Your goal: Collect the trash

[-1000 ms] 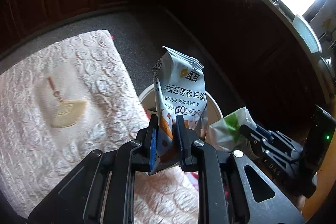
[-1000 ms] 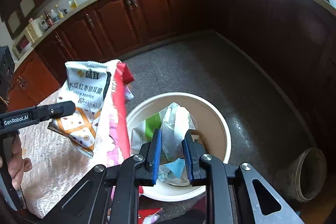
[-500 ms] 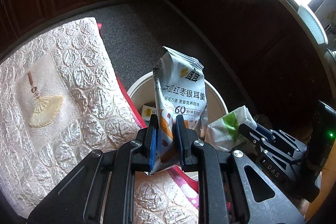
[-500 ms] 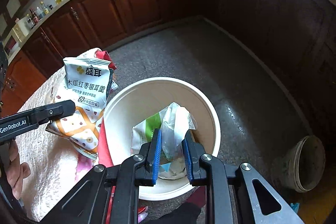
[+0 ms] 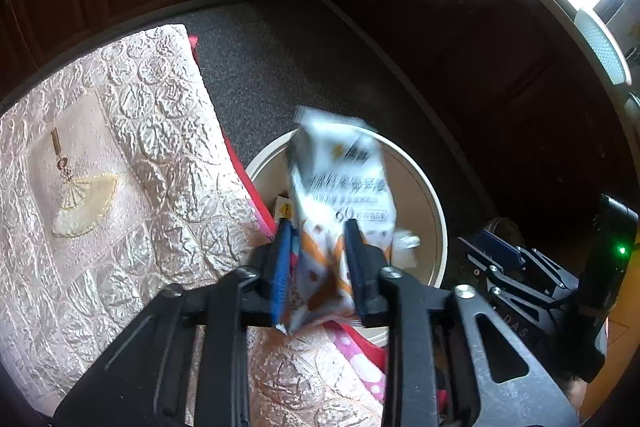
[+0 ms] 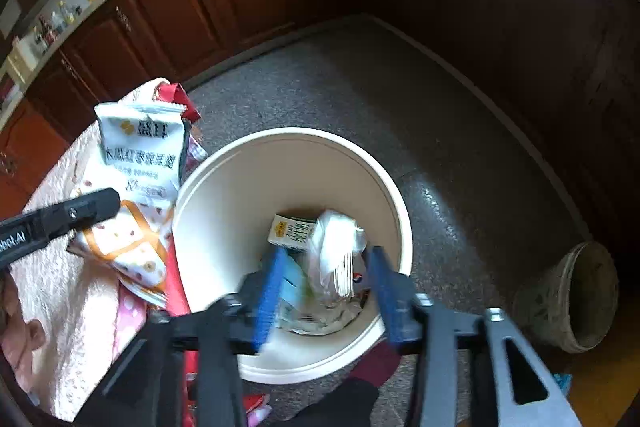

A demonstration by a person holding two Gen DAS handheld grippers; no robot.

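**Both grippers opening over the cream bin**

The left gripper (image 5: pixel 316 267) hangs over the near-left rim of the round cream plastic bin (image 6: pixel 208 211), which stands on the grey speckled floor (image 6: pixel 400 99). Its jaws are opening, and the white snack packet with orange pattern and printed characters (image 5: pixel 340 187) is between them, blurred; the blue pads no longer seem to press on it. The packet's lower end is over the edge of the worktop, which carries a pale embossed cloth (image 5: pixel 120 187).

The right gripper (image 6: pixel 324 291) points down into the bin, and its jaws are opening too. The crumpled white plastic wrapper (image 6: pixel 336 251) is in the gap between them, apart from both pads, above other trash inside the bin, next to a small white and yellow carton (image 6: pixel 292 231).

A round grey stone pot (image 6: pixel 572 291) stands on the floor at the far right.
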